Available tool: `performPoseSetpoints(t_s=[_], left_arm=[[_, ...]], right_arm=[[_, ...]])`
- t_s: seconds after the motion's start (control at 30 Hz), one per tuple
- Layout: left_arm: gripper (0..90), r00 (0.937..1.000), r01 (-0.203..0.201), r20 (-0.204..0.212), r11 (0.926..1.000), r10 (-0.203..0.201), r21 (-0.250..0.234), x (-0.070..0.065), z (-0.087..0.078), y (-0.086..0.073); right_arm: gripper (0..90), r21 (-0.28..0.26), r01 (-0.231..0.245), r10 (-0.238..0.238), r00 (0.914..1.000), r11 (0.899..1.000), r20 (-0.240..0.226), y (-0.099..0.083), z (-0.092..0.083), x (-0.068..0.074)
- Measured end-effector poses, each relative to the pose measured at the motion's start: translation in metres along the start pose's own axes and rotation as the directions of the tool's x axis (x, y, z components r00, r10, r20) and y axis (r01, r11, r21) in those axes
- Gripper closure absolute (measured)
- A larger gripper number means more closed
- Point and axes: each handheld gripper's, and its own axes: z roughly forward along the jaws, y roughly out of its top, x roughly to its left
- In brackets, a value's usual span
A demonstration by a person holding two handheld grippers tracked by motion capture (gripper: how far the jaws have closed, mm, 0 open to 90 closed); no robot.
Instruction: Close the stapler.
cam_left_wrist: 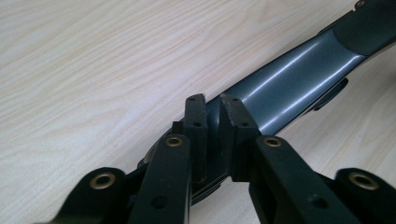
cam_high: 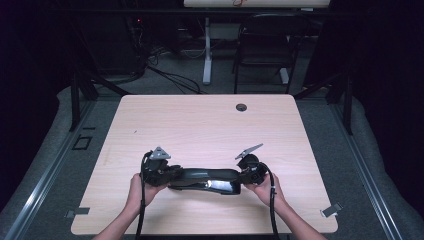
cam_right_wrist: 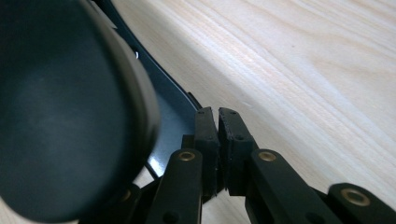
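Now the long, glossy dark-grey plastic bar (cam_high: 207,179) lies at six o'clock on the pale wooden surface (cam_high: 200,125); left tool (cam_left_wrist: 213,109) seemingly grips its nine o'clock end, right tool (cam_right_wrist: 218,122) shut at its three o'clock end.

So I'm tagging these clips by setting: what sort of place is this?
Most likely a lab or recording workspace, not a home. A bare light-wood desk with a cable hole stands on grey carpet, with loose cables on the floor behind it, a folding chair, and dark curtains around.
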Motion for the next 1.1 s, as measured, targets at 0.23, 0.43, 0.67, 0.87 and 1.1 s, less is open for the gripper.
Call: performPoseSetpoints(t_s=[0.23,0.43,0.67,0.87,1.1], left_arm=[[44.3,0.9996,0.029,-0.005,0.9995,-0.029,0.015,0.004,-0.001,0.002],[31.4,0.9996,0.025,-0.013,0.9995,-0.025,-0.021,0.007,-0.01,0.003],[23.9,0.9988,0.013,-0.046,0.9987,-0.015,-0.049,0.009,-0.022,0.004],[14.5,0.997,0.012,-0.076,0.9991,-0.015,-0.04,0.012,-0.033,0.001],[7.8,0.9942,0.009,-0.107,0.9993,-0.013,-0.037,0.01,-0.048,-0.006]], right_arm=[[81.6,0.001,0.003,-0.003,0.9989,1.0,0.047,-0.003,-0.005,-0.004],[71.5,0.015,0.057,-0.058,0.9903,0.998,0.127,-0.002,-0.012,-0.003],[51.7,-0.003,0.083,-0.081,0.9788,0.997,0.188,0.001,-0.034,0.0],[31.6,-0.009,0.082,-0.078,0.9723,0.997,0.22,-0.005,-0.052,0.004],[23.2,-0.018,0.091,-0.084,0.9661,0.996,0.244,-0.018,-0.068,0.007]])
